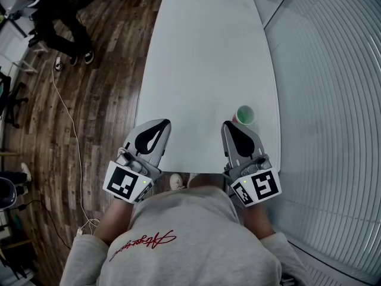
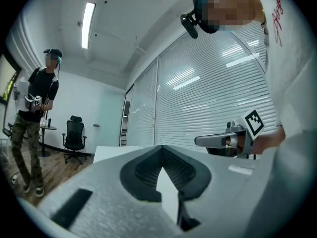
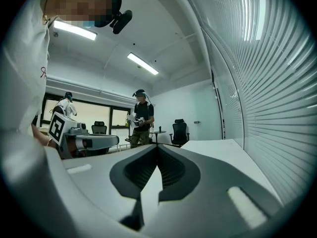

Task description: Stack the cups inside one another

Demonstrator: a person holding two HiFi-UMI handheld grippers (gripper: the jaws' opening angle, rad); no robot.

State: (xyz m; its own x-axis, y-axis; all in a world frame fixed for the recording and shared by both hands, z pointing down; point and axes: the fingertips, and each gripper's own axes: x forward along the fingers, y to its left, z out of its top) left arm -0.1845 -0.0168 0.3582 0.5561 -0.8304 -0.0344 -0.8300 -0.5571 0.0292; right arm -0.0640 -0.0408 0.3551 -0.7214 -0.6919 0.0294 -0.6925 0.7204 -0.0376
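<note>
A green cup [image 1: 244,114] stands near the right front corner of the white table [image 1: 202,58], with a bit of red showing at its left side. It may be nested in another cup; I cannot tell. My right gripper [image 1: 228,125] is shut and empty, its tip just left of the cup over the table's front edge. At the front left edge my left gripper [image 1: 163,123] is likewise shut on nothing. Both point level along the table. The left gripper [image 2: 161,148] sees the right gripper [image 2: 223,141] beside it. The right gripper [image 3: 157,147] sees the left gripper [image 3: 91,142]. Neither gripper view shows the cup.
A wall of window blinds [image 1: 333,100] runs close along the table's right side. Wooden floor [image 1: 107,88] with a white cable [image 1: 70,118] lies to the left. A person [image 1: 62,22] stands at the far left, and another person [image 3: 141,118] stands by office chairs [image 3: 179,132].
</note>
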